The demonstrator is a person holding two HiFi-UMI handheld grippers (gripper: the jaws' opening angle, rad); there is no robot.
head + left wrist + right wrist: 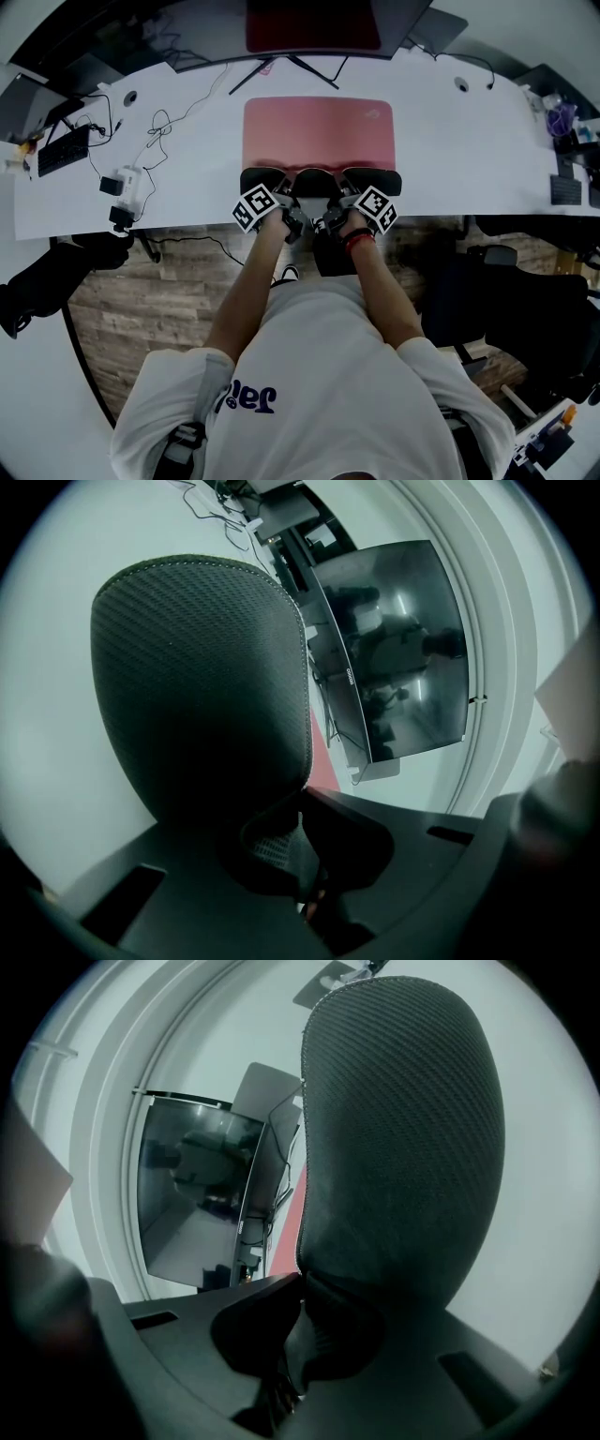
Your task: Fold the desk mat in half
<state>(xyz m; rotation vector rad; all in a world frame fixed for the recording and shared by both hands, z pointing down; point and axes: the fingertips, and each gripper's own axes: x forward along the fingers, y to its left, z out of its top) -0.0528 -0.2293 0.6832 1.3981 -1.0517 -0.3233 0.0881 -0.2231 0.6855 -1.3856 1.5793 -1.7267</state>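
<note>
White T-shirt [319,375]: fills the foreground, bare forearms reaching forward.
Left gripper [305,803]: jaws clamped on the near edge of the desk mat [319,131], black textured underside rearing up.
Right gripper [302,1283]: pinched tight on that same edge, close beside.
Mat: pink, flat on the white desk [469,159], near edge curled up.

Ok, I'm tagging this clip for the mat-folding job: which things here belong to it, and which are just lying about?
Part of the job: pink desk mat; left gripper and right gripper, both closed on its near edge; the desk under it.
Just lying about: monitor; loose cables; small white gadget; black chair.
</note>
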